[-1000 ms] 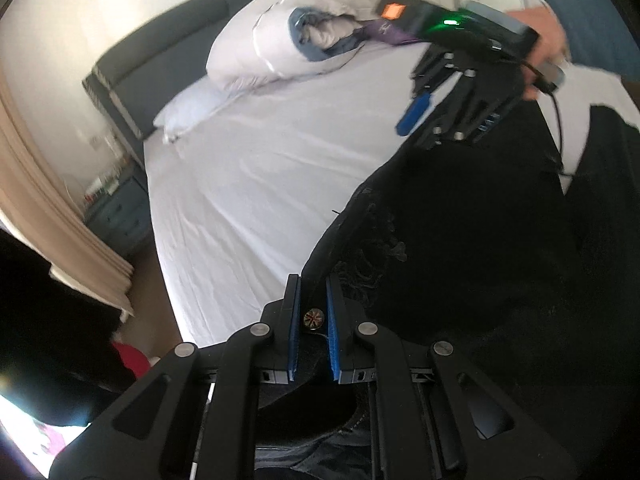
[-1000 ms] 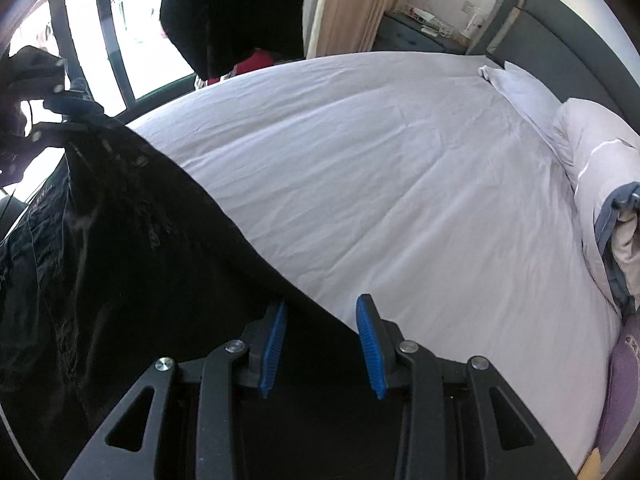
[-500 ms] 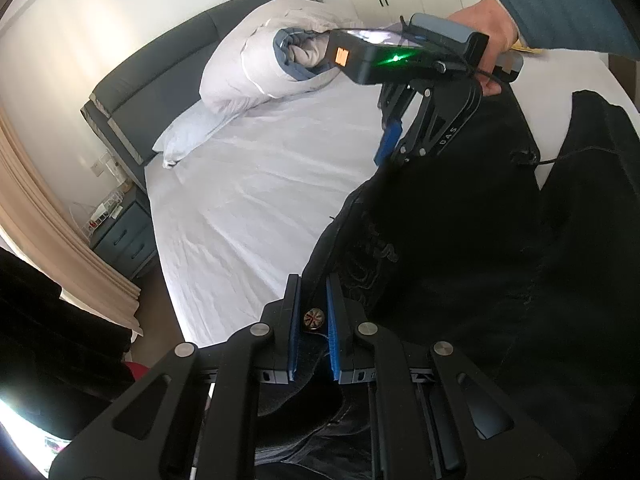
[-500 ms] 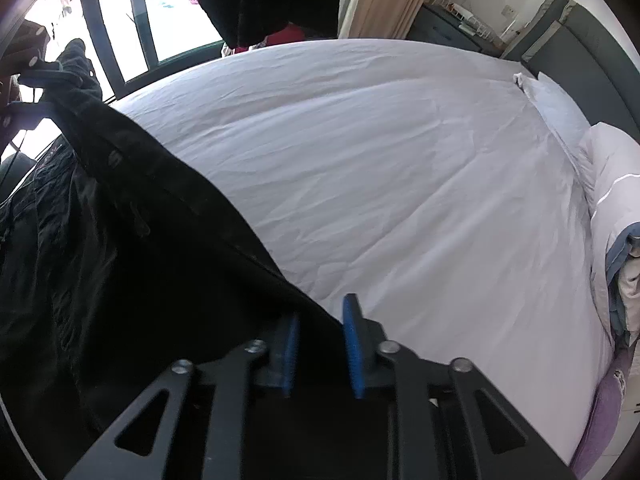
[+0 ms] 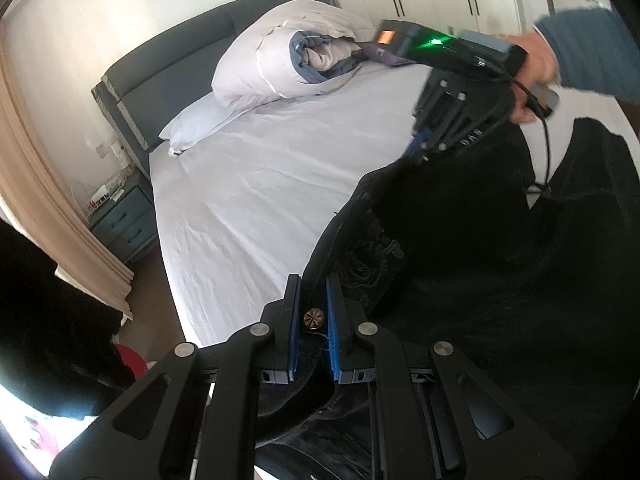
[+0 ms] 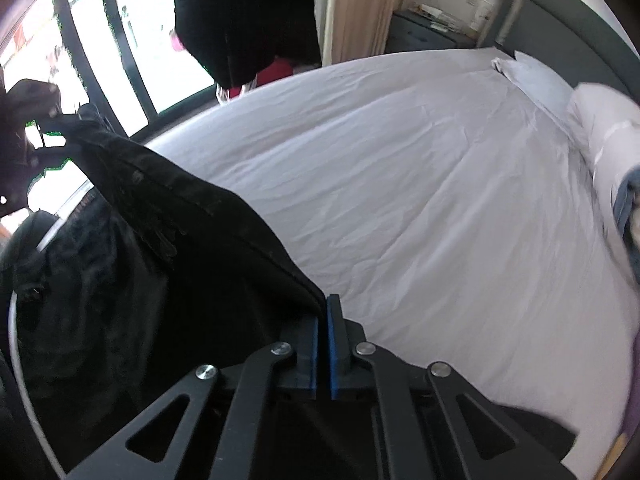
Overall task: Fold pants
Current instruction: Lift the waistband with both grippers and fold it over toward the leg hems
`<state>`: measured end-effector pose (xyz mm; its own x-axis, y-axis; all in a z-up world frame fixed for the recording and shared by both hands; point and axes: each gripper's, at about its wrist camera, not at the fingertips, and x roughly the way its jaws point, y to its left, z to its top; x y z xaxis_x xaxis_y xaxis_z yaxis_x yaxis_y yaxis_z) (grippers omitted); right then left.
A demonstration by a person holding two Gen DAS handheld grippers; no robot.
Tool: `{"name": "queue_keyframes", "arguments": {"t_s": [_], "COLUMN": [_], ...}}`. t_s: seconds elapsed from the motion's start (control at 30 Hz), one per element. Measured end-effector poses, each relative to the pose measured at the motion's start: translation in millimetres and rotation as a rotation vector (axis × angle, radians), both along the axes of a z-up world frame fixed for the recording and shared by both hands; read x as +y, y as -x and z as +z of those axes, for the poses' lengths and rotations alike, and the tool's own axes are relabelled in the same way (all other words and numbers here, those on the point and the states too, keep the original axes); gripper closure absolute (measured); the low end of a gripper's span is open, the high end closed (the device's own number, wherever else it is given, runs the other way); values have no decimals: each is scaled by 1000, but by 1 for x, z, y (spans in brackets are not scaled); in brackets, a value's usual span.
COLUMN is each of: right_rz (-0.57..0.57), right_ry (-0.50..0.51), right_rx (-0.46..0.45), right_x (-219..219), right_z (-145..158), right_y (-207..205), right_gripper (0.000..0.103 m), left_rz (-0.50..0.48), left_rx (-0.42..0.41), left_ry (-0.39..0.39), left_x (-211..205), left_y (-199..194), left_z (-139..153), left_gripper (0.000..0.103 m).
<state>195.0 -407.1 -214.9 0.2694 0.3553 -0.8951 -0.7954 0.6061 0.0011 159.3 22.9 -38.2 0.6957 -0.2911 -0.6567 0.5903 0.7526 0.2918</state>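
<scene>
Black pants point(image 5: 460, 260) hang stretched between my two grippers above the white bed sheet point(image 5: 260, 184). My left gripper point(image 5: 313, 280) is shut on the waistband beside a round metal button point(image 5: 313, 317). Across the waistband, my right gripper point(image 5: 420, 152) pinches the far corner, held by a hand point(image 5: 536, 64) in a blue sleeve. In the right wrist view the right gripper point(image 6: 325, 300) has its jaws closing down tight, the blue pads pressing on the edge of the pants point(image 6: 180, 260). The left gripper point(image 6: 52, 128) shows dark at the far left end.
A rolled white duvet point(image 5: 288, 60) and a pillow point(image 5: 196, 124) lie by the dark headboard point(image 5: 160, 64). A blue nightstand point(image 5: 120, 228) and beige curtain stand beside the bed. A window point(image 6: 100, 40) and a hanging dark garment point(image 6: 248, 12) are beyond the bed's edge.
The right gripper's pads, spread around the waistband edge a second ago, have closed onto it. Both grippers have risen a little, pulling the waistband taut off the sheet.
</scene>
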Motion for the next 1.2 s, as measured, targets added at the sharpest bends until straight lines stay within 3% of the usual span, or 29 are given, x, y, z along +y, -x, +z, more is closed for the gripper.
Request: {"name": "queue_keyframes", "arguments": {"t_s": [0.37,0.57,0.77,0.97,1.2], "right_rz": [-78,-36,12,-141,-418], "right_ry": [-132,-149,-149,-253,-429], "right_rx": [31,25,113,224,367], "right_x": [-3,-8,-11,-17,-58], "right_z": [6,19,16,8,-12], "right_y": [52,86,132,150,171], "right_gripper": [99,99,99,99,99], "left_rz": [-8,-34,-62,-81,-156], "left_rx": [64,85,116,131,128], "left_ry": [35,43,17,-3,-75], "left_x": [-5,-7,-14,-21,-26], "left_y": [42,72,101,132,174], "left_z": [2,-2,-18,-30,-47], "left_gripper": [93,93,93,93,93]}}
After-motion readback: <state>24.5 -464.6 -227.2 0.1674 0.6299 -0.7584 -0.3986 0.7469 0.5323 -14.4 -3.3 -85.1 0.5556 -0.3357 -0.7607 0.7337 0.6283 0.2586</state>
